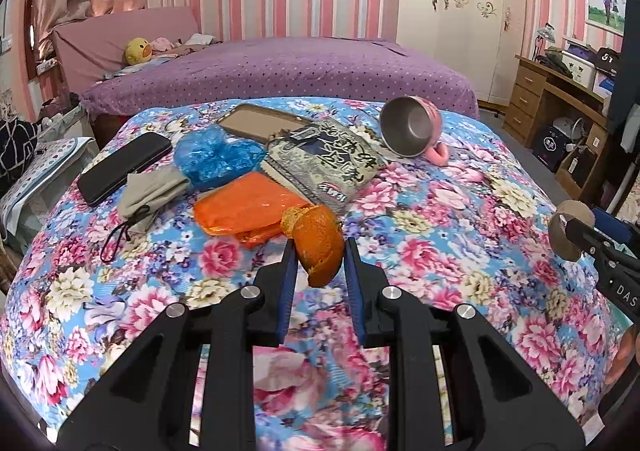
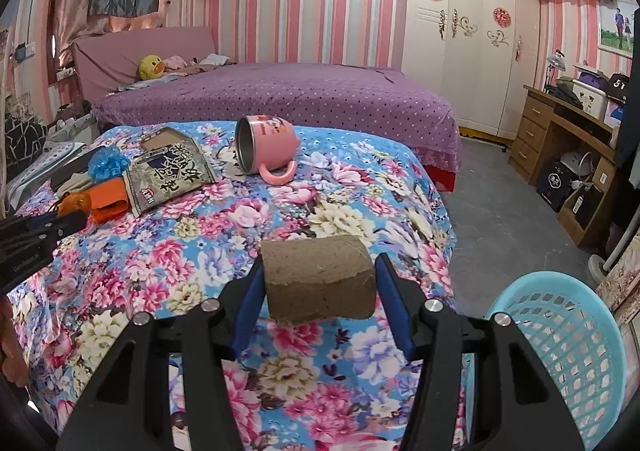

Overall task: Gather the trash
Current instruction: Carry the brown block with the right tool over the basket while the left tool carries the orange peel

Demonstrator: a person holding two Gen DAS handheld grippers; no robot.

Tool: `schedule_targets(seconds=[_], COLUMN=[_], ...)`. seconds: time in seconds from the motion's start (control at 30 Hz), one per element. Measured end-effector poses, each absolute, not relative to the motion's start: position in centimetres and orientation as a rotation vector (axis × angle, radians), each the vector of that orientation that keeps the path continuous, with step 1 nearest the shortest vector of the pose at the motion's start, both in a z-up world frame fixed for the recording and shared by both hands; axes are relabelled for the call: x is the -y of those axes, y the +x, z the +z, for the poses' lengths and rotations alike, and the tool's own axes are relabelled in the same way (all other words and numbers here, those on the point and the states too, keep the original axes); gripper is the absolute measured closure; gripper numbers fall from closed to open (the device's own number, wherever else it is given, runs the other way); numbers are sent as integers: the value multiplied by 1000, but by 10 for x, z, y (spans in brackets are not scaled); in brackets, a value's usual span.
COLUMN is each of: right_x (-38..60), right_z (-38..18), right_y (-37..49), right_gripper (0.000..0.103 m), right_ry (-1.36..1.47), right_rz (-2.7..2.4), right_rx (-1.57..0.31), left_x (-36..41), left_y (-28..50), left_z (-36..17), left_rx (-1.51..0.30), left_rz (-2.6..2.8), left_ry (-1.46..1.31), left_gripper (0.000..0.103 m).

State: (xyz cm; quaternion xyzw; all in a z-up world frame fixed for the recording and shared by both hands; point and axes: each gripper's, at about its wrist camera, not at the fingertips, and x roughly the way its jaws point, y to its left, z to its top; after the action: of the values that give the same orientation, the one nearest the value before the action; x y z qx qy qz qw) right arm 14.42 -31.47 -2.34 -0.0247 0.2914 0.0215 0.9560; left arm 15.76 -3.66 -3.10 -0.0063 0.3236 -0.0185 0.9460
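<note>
My left gripper (image 1: 319, 247) is shut on a piece of orange peel (image 1: 318, 241), held above the floral bedspread (image 1: 440, 219). My right gripper (image 2: 319, 265) is shut on a brown cardboard tube (image 2: 318, 279) that lies crosswise between its blue pads; the same tube (image 1: 568, 229) shows at the right edge of the left wrist view. On the bed lie an orange plastic bag (image 1: 244, 209), a crumpled blue plastic bag (image 1: 216, 157) and a printed snack wrapper (image 1: 328, 163). A light blue plastic basket (image 2: 568, 351) stands on the floor, low and to the right of the right gripper.
A pink metal mug (image 2: 266, 147) lies on its side on the bed. A black case (image 1: 122, 167), a grey pouch (image 1: 150, 197) and a phone case (image 1: 260, 123) lie at the far left. A purple bed (image 1: 280, 67), a wardrobe (image 2: 468, 51) and a wooden desk (image 2: 560, 139) stand beyond.
</note>
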Motion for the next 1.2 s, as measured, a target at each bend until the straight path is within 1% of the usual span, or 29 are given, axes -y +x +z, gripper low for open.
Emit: schedule_targets(seconds=[0.2, 0.7, 0.87, 1.2], right_x=[332, 422, 443, 490], right_z=[-17, -12, -13, -19], right_y=[137, 106, 97, 81], right_gripper=[49, 49, 49, 49], right_ry=[-37, 46, 48, 79], right_rz=[16, -114, -149, -218], right_rx=[-576, -566, -570, -575], left_x=[49, 92, 107, 178], left_y=[157, 149, 150, 143], left_z=[-31, -35, -28, -23], left_rx=[-655, -647, -639, -635], left_rz=[-42, -83, -110, -209], left_ry=[-20, 33, 33, 91], left_gripper=[81, 81, 81, 81])
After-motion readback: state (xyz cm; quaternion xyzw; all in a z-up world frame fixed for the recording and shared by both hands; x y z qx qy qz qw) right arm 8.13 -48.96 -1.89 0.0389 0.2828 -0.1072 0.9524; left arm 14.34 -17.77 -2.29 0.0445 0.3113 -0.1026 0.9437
